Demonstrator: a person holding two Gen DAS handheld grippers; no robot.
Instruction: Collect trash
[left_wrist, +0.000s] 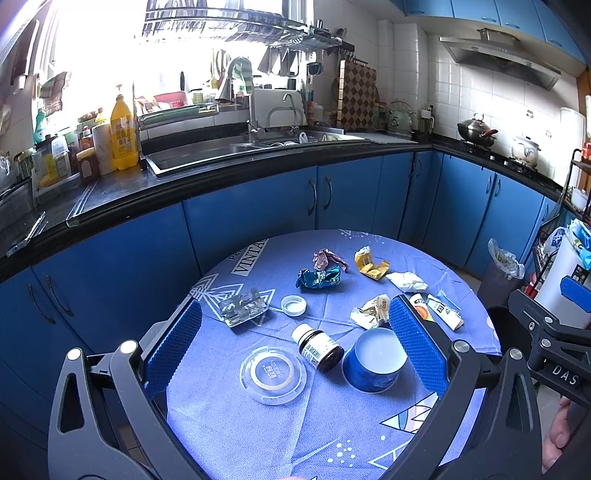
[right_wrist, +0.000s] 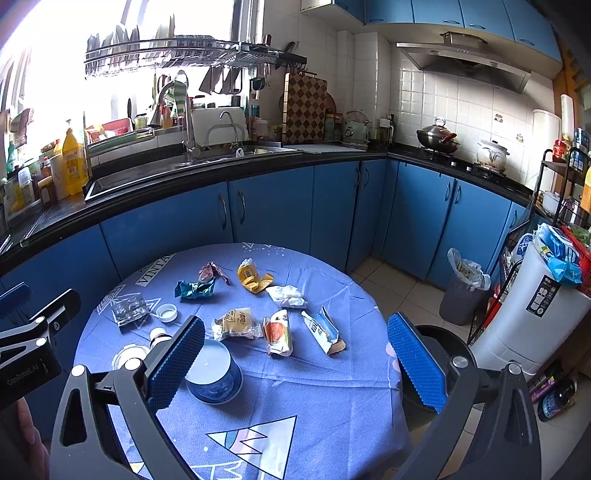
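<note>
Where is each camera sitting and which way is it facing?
Left wrist: on the left gripper, above the table's near edge, facing the sink; its open blue pads frame the bottle and cup; the right gripper and a hand show at right.
Right wrist: on the right gripper, further right, facing the same counter and bin; the left gripper shows at left.
Shared: table, cup, wrappers, sink.

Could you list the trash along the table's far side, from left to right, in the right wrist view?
Teal wrapper → pink wrapper → yellow wrapper → white tissue.
</note>
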